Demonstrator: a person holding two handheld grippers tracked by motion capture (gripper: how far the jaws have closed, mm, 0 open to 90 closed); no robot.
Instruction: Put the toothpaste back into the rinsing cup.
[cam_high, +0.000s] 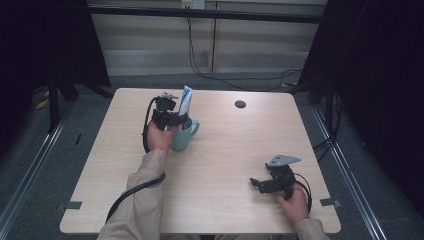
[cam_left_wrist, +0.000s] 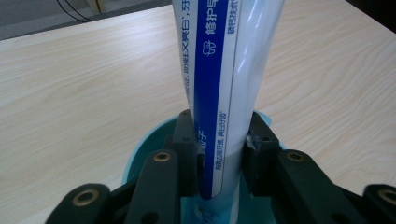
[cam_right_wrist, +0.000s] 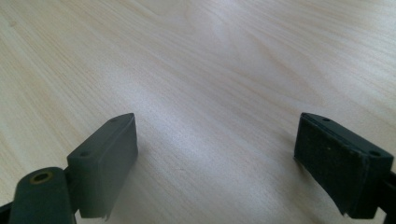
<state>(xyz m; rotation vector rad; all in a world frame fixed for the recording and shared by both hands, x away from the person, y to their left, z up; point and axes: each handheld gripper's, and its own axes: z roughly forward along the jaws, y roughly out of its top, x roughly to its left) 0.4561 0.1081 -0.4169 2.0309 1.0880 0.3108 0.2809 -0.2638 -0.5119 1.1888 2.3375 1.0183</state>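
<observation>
Two grippers at one wooden table (cam_high: 225, 165). Left gripper (cam_left_wrist: 219, 154): jaws clamped on a blue-and-white toothpaste tube (cam_left_wrist: 224, 84), which rises upright between them; its lower end sits inside the teal mug (cam_left_wrist: 140, 163) directly beneath the jaws. Right gripper (cam_right_wrist: 215, 158): jaws spread wide, nothing between them, bare tabletop ahead; it rests well apart from the mug, near the table's front right corner.

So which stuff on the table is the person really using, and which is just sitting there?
In use:
- blue-and-white toothpaste tube, standing in the cup
- teal ceramic cup with a handle
- left gripper, shut on the tube

Just there:
- right gripper, open over bare wood
- small black round cap in the light wooden table
</observation>
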